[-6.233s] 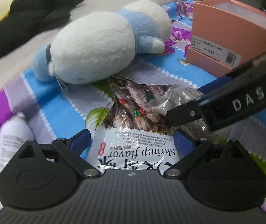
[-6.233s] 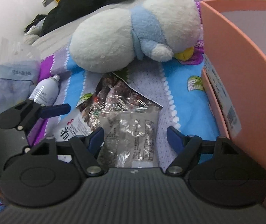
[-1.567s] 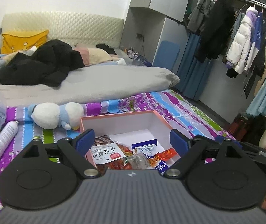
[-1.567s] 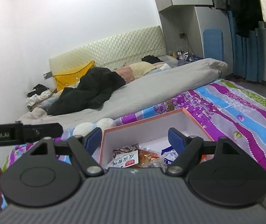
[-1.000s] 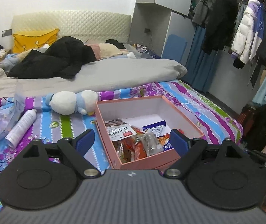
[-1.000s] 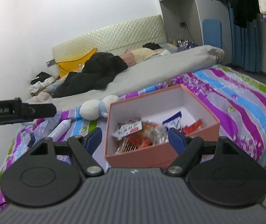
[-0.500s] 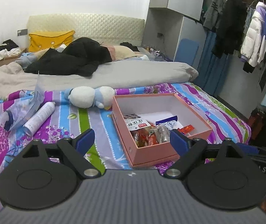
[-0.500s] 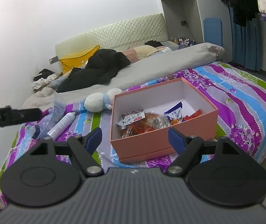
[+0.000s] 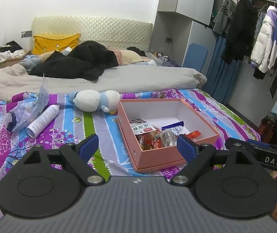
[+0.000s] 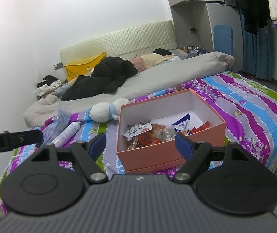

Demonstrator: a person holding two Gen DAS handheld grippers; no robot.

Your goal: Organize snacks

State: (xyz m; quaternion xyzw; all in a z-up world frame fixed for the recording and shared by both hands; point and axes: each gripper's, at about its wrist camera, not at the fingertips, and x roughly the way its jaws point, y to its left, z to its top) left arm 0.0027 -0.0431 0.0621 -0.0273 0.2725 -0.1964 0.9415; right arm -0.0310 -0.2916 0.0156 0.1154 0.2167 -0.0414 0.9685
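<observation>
Snacks (image 9: 154, 136) sit in pink box (image 9: 157, 155) at 12 o'clock; left gripper (image 9: 136, 145) and right gripper (image 10: 140, 141) wide open, empty; task looks finished, no further pick needed.

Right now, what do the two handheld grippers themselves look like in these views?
Both match: a ribbed dark grey body, two round black discs with triangular cut-outs, black linkage arms on silver pivot pins, and blue pads on the jaws. That holds for the left gripper and the right gripper. In each view the other tool shows as a black bar with white lettering, "DAS" on the right one. No cables or sleeves are visible.
</observation>
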